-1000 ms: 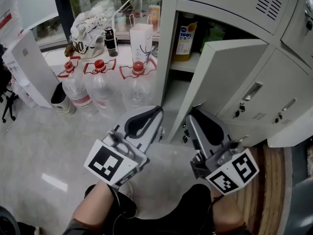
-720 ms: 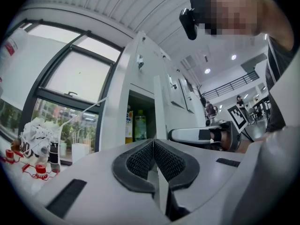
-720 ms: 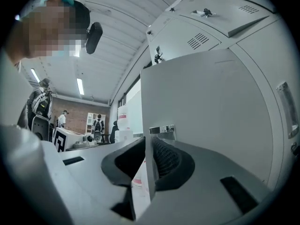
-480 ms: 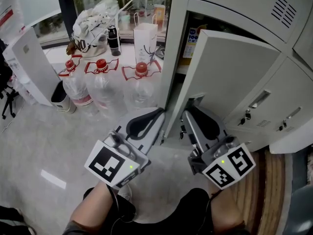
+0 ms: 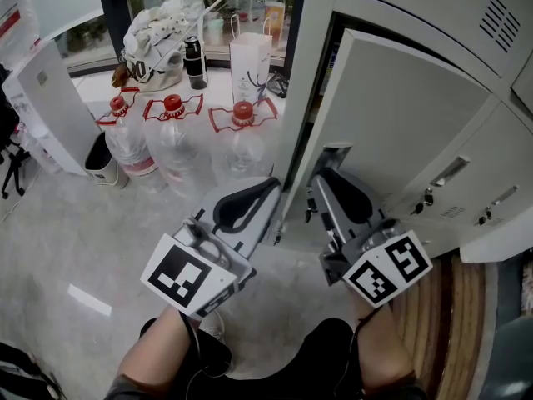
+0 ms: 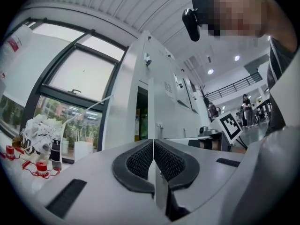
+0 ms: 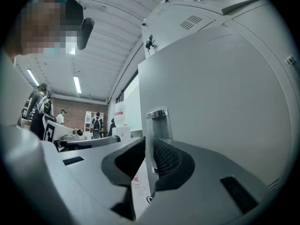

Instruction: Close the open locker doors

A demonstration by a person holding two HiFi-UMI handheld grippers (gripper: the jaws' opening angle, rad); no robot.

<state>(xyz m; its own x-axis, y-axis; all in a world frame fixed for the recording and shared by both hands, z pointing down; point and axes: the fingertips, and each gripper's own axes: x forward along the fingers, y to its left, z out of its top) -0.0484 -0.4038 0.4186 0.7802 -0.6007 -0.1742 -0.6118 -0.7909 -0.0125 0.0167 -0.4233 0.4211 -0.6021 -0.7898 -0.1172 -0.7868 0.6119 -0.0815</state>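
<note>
Three big water bottles (image 5: 173, 144) with red caps stand side by side on the floor. On the ledge behind them sit a white paper bag (image 5: 250, 61), a black flask (image 5: 195, 63) and a crumpled white bundle (image 5: 162, 32).

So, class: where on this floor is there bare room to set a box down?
Bare floor lies between the bin and the left gripper. Crowded: water bottles fill the stretch from bin to locker door.

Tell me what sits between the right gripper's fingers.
The free edge of the open locker door, just below its metal latch plate, stands between the fingers of the right gripper; the right gripper view shows it.
</note>
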